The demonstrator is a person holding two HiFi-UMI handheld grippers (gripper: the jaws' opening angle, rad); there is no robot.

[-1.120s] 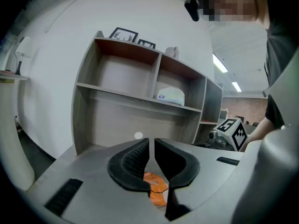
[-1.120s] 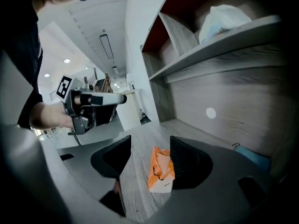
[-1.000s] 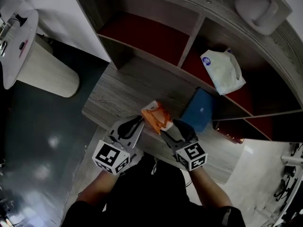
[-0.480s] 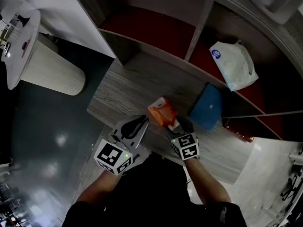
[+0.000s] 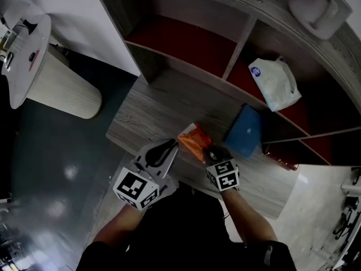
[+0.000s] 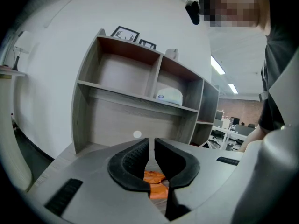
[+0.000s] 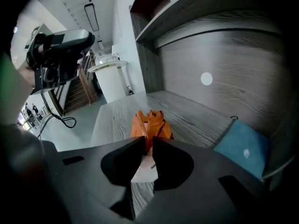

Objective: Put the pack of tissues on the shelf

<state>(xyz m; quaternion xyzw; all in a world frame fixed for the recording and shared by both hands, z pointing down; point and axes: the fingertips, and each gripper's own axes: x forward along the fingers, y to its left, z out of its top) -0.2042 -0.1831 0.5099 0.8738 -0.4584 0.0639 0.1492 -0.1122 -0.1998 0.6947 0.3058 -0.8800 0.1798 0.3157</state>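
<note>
The right gripper has just been closing, and its jaws now pinch the near end of the pack of tissues. The orange wrapper is bunched between the tips, and the rest of the pack lies ahead of them on the worktop. The left gripper has its jaws together with nothing between them; the pack shows just beyond and below their tips.

The hold appears to be only on the soft edge of the wrapper, so I think it could slip. It would be better to lift slowly at first and watch whether the pack hangs steady from the jaws. A blue flat thing lies near, to the right of the right jaws, so the lift should go up before it goes forward.

The shelf stands ahead of both jaws and above them. A white bag already lies in one compartment, and the one beside it looks free. The left gripper should keep aside.
</note>
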